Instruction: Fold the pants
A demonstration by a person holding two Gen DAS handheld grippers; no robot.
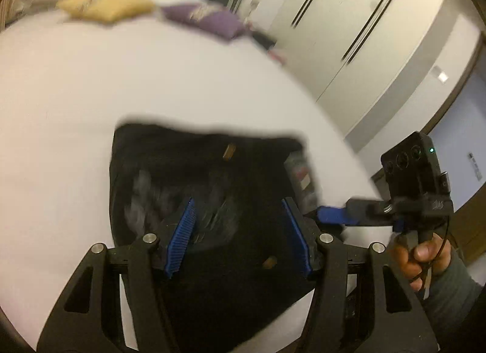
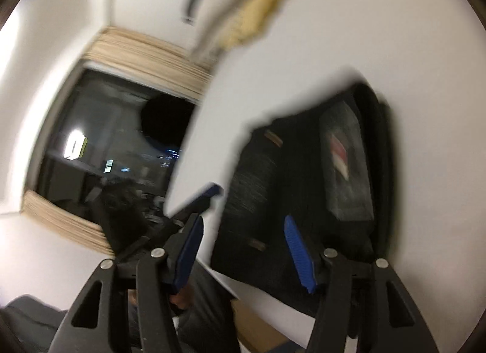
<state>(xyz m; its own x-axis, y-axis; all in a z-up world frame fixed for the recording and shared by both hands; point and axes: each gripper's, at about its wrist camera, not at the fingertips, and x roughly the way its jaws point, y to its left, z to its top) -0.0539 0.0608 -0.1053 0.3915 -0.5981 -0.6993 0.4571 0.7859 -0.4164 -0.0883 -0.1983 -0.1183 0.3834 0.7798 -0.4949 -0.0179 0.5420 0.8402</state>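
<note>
Black pants [image 1: 206, 176] lie in a folded bundle on the white bed [image 1: 76, 109], with a grey label [image 1: 300, 176] at their right edge. My left gripper [image 1: 240, 204] hovers over the bundle, open, with nothing pinched between its blue pads [image 1: 182, 231]. In the right wrist view the same pants [image 2: 303, 170] and label [image 2: 343, 152] lie ahead and to the right. My right gripper [image 2: 243, 222] is open at the bundle's near left edge, gripping nothing. A hand [image 1: 425, 249] holds that right gripper at the right of the left wrist view. Both views are blurred.
A yellow cushion [image 1: 106, 6] and a purple cushion [image 1: 209, 18] lie at the far end of the bed. White wardrobe doors [image 1: 364, 33] stand beyond the bed's right side. A dark window [image 2: 115, 146] fills the wall on the left of the right wrist view.
</note>
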